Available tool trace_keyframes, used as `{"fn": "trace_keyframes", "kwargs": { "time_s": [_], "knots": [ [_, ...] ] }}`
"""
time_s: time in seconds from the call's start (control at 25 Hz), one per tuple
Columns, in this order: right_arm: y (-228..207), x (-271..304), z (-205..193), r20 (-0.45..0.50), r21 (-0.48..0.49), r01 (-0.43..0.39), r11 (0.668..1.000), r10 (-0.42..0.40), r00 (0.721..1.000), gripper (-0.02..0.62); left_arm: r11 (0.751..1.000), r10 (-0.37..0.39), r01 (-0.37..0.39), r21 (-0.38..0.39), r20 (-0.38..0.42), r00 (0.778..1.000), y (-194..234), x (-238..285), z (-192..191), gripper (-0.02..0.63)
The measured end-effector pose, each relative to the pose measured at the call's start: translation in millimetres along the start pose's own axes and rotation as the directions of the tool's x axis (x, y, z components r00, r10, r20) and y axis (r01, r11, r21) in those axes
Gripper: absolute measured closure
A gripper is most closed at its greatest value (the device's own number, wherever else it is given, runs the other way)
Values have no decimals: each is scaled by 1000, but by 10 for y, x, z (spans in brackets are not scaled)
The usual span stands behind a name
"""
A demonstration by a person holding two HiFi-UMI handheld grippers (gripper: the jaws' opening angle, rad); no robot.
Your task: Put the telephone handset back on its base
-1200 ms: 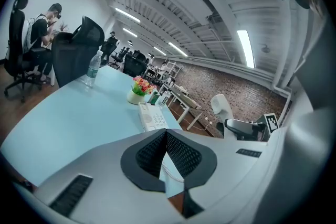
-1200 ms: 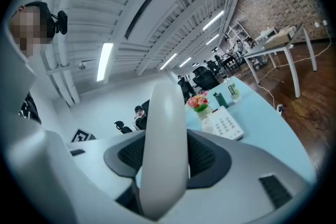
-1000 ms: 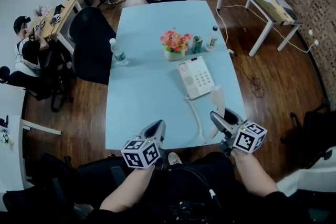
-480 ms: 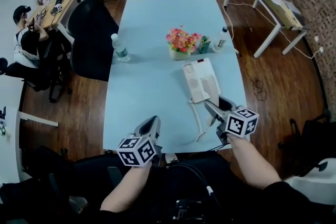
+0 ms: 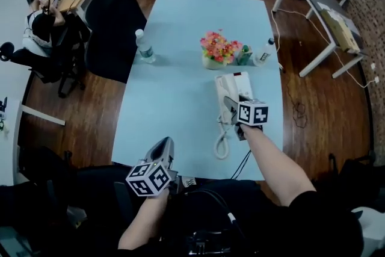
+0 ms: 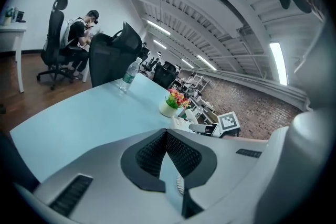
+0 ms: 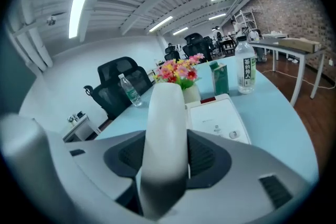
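On the light blue table [image 5: 174, 93] the white telephone base [image 5: 233, 83] lies just before the flowers. My right gripper [image 5: 231, 105] is shut on the white handset [image 7: 167, 134] and holds it over the near end of the base [image 7: 218, 117]; in the head view the gripper hides most of the handset. From there the coiled cord [image 5: 222, 140] hangs down to the table's front edge. Close to that edge at the left, my left gripper [image 5: 163, 151] is shut with nothing in it.
A pot of pink and orange flowers [image 5: 220, 50], a green carton [image 5: 243, 56] and a water bottle [image 5: 263, 52] stand behind the base. Another bottle [image 5: 144, 47] stands at the table's left edge beside a black office chair [image 5: 108, 27]. A person [image 5: 42, 15] sits at a far-left desk.
My right gripper has carried the handset forward from the table's front edge to above the base, the cord trailing after it. The left gripper has stayed near the front edge.
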State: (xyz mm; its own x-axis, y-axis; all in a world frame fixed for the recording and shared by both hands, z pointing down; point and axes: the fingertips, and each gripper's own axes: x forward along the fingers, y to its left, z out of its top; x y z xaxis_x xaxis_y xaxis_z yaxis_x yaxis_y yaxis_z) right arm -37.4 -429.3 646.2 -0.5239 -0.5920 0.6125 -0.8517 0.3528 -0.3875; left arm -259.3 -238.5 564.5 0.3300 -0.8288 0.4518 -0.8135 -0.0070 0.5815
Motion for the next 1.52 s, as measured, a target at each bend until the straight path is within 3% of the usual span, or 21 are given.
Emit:
{"fn": "trace_keyframes", "kwargs": {
  "time_s": [0.4,0.6,0.8,1.12,1.28,1.52],
  "knots": [
    [-112,412,-72,-60,-128,165,978,-174,983,365,998,58,-59,-18,-10,998,144,-104,-91,606],
    [-191,468,-163,-93,-122,204,971,-216,972,365,998,66,-66,-22,3,998,185,-156,-36,606],
    [-188,488,-123,-80,-117,219,969,-229,970,364,997,79,-78,-28,2,997,259,-196,-44,606],
    [-197,499,-187,-100,-204,254,945,-278,955,342,997,70,-70,-26,8,998,264,-209,-1,606],
    [-114,446,-122,-80,-201,227,953,-246,966,302,998,61,-61,-23,11,998,251,-211,28,606],
    [-82,197,-9,-19,-174,215,961,-221,975,302,999,34,-34,-10,14,999,176,-206,32,606]
  ]
}}
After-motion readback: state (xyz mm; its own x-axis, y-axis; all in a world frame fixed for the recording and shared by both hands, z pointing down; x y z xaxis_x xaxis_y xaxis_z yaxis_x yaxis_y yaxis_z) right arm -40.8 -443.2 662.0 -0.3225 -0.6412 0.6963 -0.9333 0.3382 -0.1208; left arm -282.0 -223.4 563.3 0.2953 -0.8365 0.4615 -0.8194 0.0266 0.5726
